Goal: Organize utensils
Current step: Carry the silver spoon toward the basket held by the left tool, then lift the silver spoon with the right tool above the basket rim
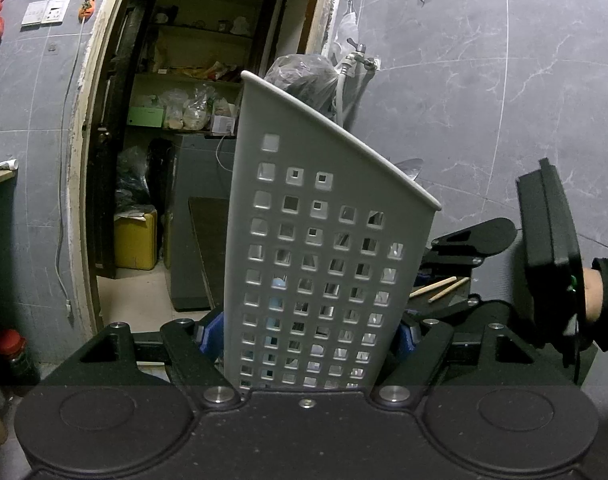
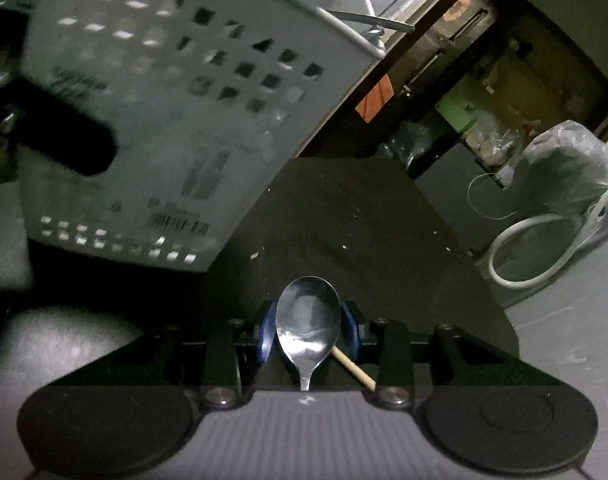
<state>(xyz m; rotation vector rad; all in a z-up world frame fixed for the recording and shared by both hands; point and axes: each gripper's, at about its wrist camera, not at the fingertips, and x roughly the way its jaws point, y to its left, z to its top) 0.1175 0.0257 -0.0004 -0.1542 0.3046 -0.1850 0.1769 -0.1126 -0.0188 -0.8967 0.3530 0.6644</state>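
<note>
Nearest, the right gripper (image 2: 309,330) grasps a metal spoon (image 2: 308,326) by its bowl — blue pads pressed on either edge; a wooden chopstick (image 2: 354,368) lies beneath. Beyond, the left gripper (image 1: 306,336) clamps the grey perforated utensil holder (image 1: 324,240) — tilted off upright.

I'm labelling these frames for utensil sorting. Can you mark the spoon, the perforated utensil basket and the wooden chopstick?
spoon (image 2: 308,320): right wrist view, on the bowl, between the jaws.
perforated utensil basket (image 1: 324,240): left wrist view, on its side wall.
wooden chopstick (image 2: 354,368): right wrist view, on the shaft beside the spoon's neck.
</note>
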